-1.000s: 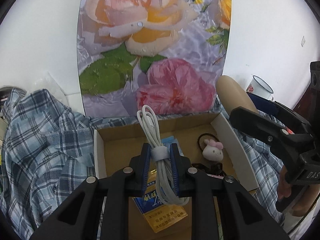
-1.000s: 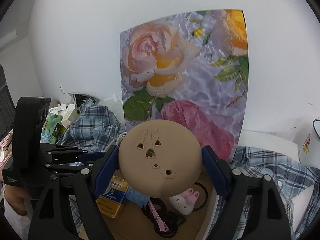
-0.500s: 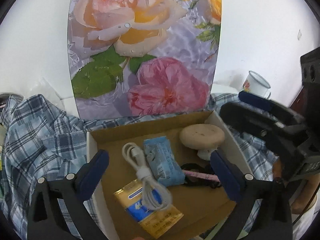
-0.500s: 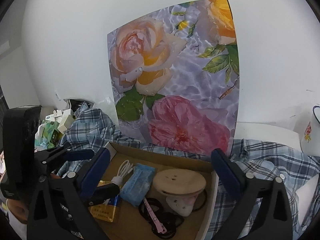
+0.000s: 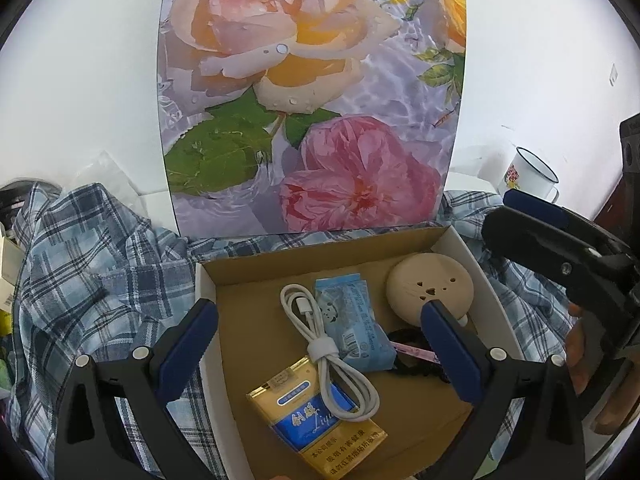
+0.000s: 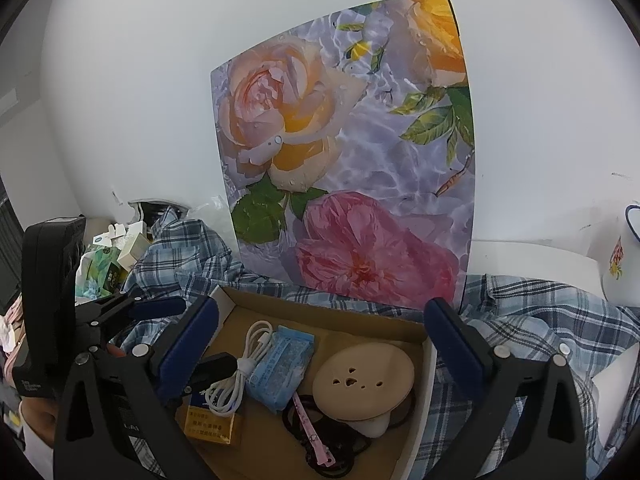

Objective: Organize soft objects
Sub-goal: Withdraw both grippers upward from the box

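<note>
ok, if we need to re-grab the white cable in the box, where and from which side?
Grip the white cable at its tie band, from above, fingers either side of the bundle. The band pinches the loops into one narrow neck there. The lower loop lies on the gold and blue packet, and the blue tissue pack sits close on the cable's right side, so space there looks tight.

The right gripper [image 6: 320, 340] hangs wide apart and empty above a cardboard box [image 6: 332, 316] holding a coiled white cable [image 6: 240, 372], blue tissue pack [image 6: 280, 368], tan round pad [image 6: 362, 380] and yellow carton [image 6: 208, 424].
</note>
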Demonstrator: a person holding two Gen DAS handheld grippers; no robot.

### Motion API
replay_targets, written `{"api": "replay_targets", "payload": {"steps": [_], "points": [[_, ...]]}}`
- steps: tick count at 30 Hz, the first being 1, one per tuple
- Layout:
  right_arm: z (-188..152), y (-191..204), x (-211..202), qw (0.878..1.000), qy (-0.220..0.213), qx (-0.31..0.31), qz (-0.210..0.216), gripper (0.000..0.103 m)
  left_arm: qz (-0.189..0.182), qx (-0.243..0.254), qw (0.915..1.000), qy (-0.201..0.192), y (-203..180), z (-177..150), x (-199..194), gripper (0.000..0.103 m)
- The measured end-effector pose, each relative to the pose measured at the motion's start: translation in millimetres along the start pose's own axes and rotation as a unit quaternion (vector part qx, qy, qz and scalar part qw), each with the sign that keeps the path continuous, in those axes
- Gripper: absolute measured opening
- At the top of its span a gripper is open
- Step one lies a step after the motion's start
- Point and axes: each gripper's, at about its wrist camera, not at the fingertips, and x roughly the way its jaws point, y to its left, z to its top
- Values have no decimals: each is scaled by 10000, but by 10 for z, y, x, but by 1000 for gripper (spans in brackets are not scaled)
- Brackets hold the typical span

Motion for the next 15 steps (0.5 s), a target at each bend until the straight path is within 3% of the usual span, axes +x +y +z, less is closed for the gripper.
{"api": "replay_targets", "payload": {"steps": [15], "points": [[96, 153, -190, 9997, -196, -175, 26, 102, -51, 19, 9995, -308, -23, 76, -273, 103]]}}
